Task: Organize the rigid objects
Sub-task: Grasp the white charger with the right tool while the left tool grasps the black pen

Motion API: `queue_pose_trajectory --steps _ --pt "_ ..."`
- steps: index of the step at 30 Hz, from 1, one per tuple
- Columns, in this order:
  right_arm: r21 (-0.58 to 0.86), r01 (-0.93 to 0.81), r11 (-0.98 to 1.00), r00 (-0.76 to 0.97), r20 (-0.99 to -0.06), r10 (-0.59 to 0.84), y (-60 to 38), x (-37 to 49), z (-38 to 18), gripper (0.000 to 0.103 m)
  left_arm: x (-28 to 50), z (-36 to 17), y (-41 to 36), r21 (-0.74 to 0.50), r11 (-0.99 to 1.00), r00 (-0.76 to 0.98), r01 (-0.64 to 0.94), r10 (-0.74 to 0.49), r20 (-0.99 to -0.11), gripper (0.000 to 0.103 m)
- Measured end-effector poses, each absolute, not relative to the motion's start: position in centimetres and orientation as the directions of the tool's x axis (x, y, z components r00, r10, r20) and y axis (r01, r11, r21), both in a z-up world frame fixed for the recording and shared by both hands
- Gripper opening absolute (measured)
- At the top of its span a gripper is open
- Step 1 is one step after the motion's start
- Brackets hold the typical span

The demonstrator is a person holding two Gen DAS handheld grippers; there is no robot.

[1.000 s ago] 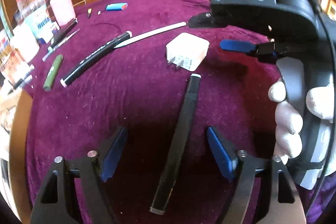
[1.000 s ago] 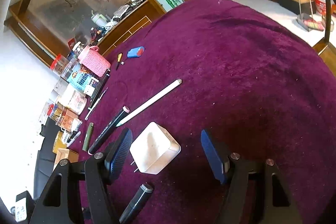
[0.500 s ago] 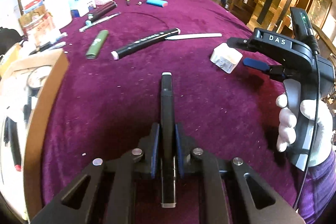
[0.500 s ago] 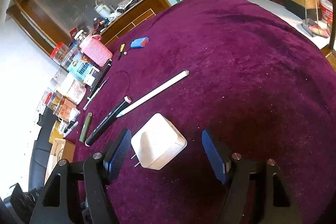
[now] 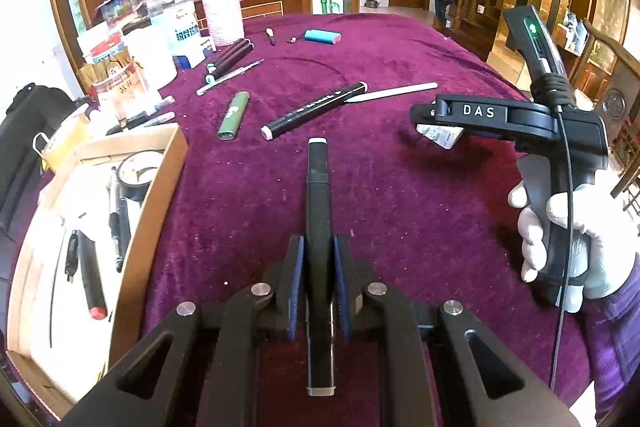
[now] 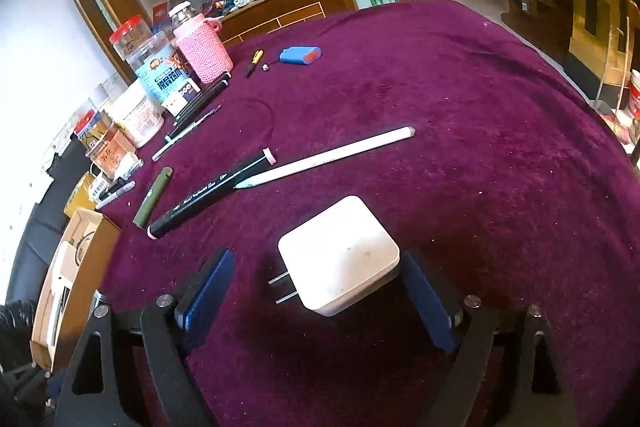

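Note:
My left gripper (image 5: 319,259) is shut on a black marker (image 5: 318,179), gripped near its rear half and pointing away from me above the purple cloth. A white plug charger (image 6: 340,259) lies on the cloth between the jaws of my right gripper (image 6: 316,259). Those jaws are opening: the right pad (image 6: 424,299) stands close by the charger's edge, and the left pad (image 6: 208,291) is well clear. In the left wrist view a white-gloved hand holds the right gripper's body (image 5: 480,113) over the charger (image 5: 440,135).
An open cardboard box (image 5: 160,203) with pens and tape sits at the table's left edge. A black marker with pink ends (image 6: 212,191), a white stylus (image 6: 328,157), a green tube (image 6: 154,195) and a blue case (image 6: 300,54) lie on the cloth. Jars and a pink knitted cup (image 6: 204,49) line the far left.
The left jaws closed on the black marker and lifted it, swinging the view toward the box. The right jaws widened and moved in around the charger.

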State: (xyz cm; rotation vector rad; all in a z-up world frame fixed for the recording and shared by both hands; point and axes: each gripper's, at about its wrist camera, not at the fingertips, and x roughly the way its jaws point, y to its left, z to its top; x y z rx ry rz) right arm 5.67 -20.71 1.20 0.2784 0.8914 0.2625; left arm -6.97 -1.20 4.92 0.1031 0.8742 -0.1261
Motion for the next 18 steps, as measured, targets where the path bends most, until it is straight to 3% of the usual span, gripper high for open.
queue_pose_trajectory --steps 13,16,18 --pt "0.356 -0.121 0.927 0.598 -0.719 0.354 -20.7 5.6 1.1 0.09 -8.2 5.4 -1.1 0.096 0.986 0.655 0.138 -0.018 -0.755 0.014" --pt "0.34 -0.106 0.934 0.604 -0.725 0.332 -20.7 5.5 1.1 0.081 -8.5 5.6 -0.9 0.099 0.986 0.66 0.136 -0.015 -0.751 0.014" --pt "0.318 -0.084 0.944 0.61 -0.733 0.301 -20.6 5.4 1.1 0.064 -8.8 5.8 -0.6 0.096 0.987 0.663 0.132 -0.015 -0.749 0.014"
